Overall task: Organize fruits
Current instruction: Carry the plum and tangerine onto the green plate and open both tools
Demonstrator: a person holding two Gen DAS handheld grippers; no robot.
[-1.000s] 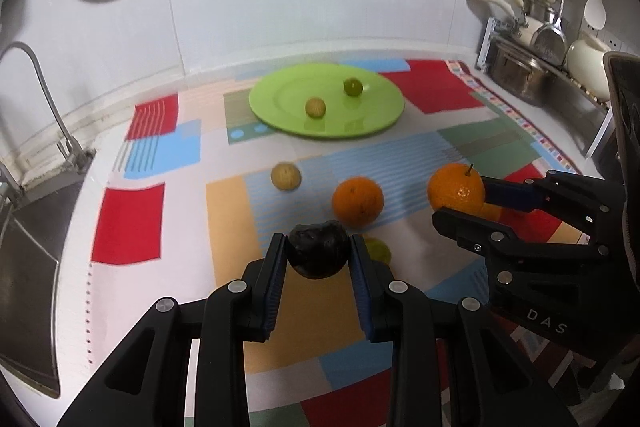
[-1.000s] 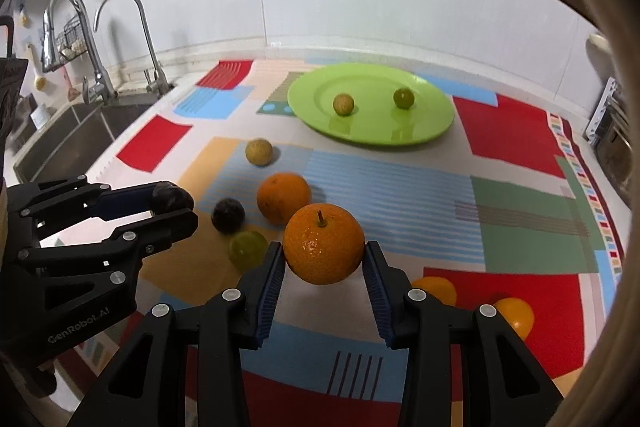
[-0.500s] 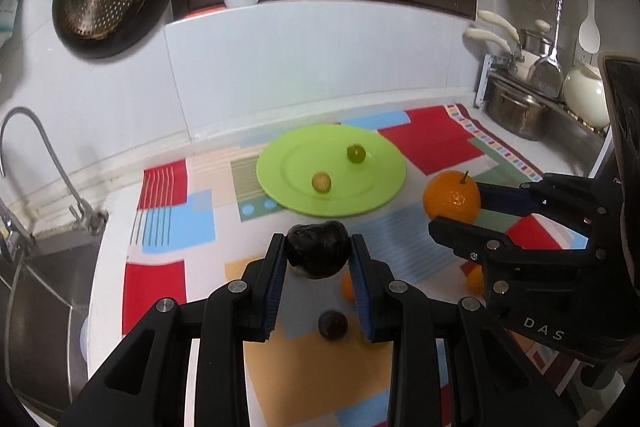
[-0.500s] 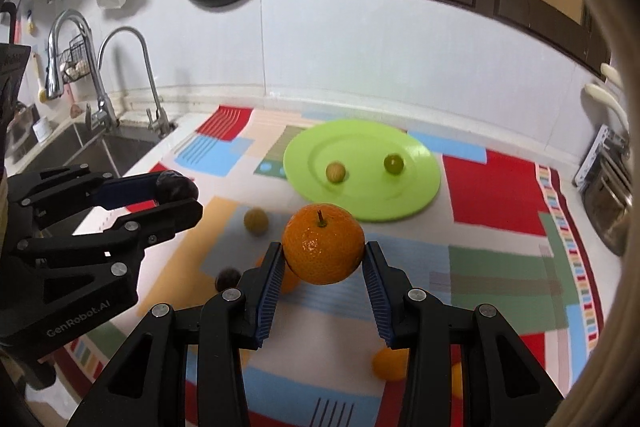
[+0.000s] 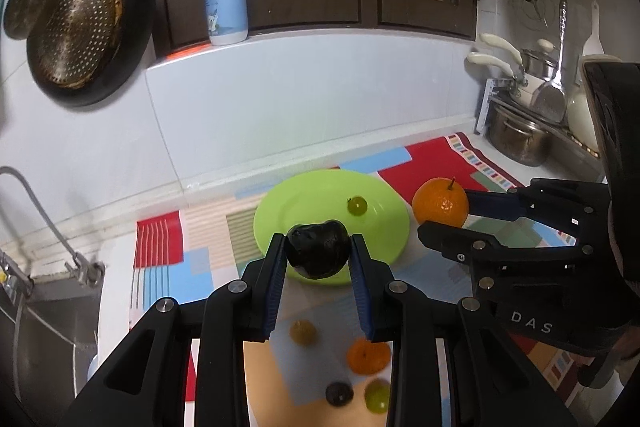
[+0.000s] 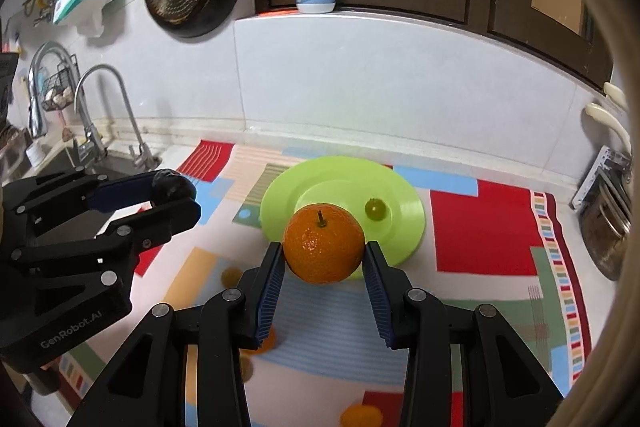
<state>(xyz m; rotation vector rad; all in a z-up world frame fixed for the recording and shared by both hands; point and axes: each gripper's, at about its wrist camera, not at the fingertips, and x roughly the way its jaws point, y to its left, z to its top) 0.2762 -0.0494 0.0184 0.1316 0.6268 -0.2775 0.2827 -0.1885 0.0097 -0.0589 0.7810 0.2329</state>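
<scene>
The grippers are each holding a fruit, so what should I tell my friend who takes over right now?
Left gripper: shut on the dark fruit, held above the mat.
Right gripper: shut on the orange, also in the air.
Green plate: one small green fruit visible on it; the held fruits hide part of the plate.
Still on the mat: another orange, a small yellowish fruit, a small dark fruit, a green one, and more orange fruit near the right gripper.
Next, probably: set both held fruits on the plate, then fetch the rest.

From each wrist we look down along the fingers, close, toward the shared green plate (image 5: 384,227) (image 6: 404,227) and backsplash.
</scene>
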